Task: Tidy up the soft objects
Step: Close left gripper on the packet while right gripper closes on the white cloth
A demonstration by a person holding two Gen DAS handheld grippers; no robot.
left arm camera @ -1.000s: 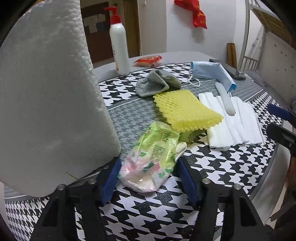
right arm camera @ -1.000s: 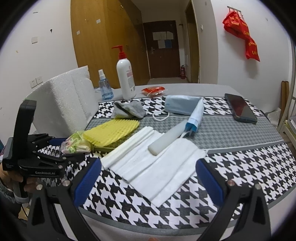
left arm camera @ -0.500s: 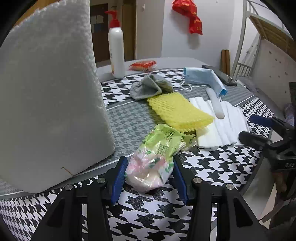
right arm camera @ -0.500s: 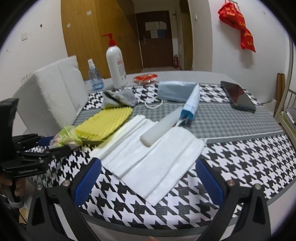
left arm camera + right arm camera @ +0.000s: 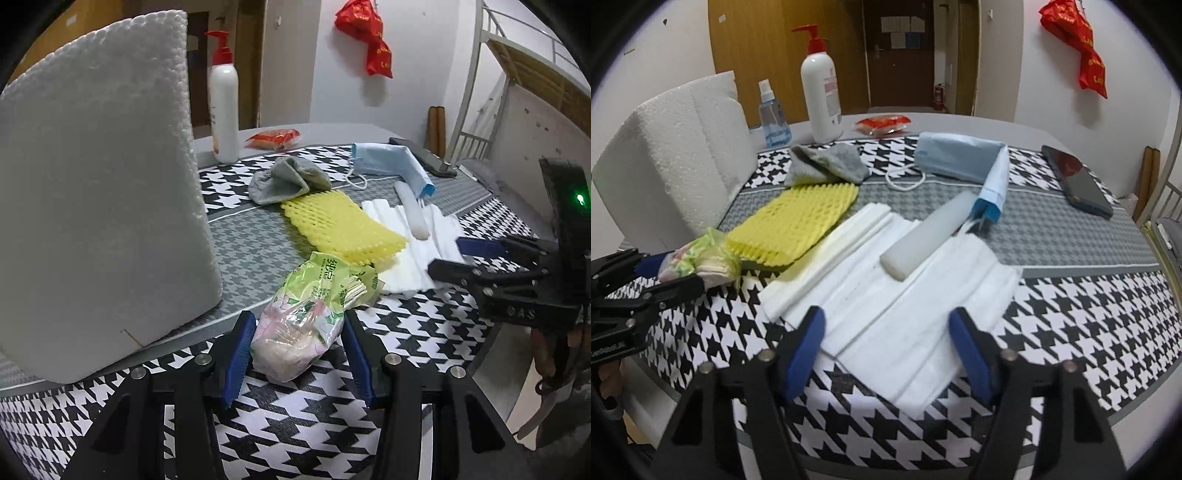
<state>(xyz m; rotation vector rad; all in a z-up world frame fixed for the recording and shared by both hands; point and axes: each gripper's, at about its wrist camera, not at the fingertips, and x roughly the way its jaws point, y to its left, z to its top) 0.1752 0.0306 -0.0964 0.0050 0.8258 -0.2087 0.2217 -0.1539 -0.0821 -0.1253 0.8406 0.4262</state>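
Observation:
My left gripper point(image 5: 299, 356) is shut on a green and pink tissue pack point(image 5: 310, 310) near the table's front edge, its blue pads pressing both sides. The right wrist view shows that pack point(image 5: 701, 254) at far left in the left gripper point(image 5: 679, 273). My right gripper point(image 5: 890, 354) hovers low over folded white sheets point(image 5: 886, 295). Its jaws are closing, and its pads press on nothing. On the sheets lies a white stick point(image 5: 927, 240). A yellow foam net point(image 5: 798, 221), a grey sock point(image 5: 827, 162) and a blue mask point(image 5: 956, 155) lie behind.
A big white paper roll point(image 5: 99, 184) stands close on the left of the tissue pack. At the back are a pump bottle point(image 5: 820, 96), a spray bottle point(image 5: 772, 118) and a red packet point(image 5: 882, 123). A phone point(image 5: 1078, 181) lies far right. A bed frame point(image 5: 517, 74) stands beyond the table.
My left jaws narrowed onto the tissue pack. My right gripper moved forward and lower over the white sheets, and its jaws drew closer together.

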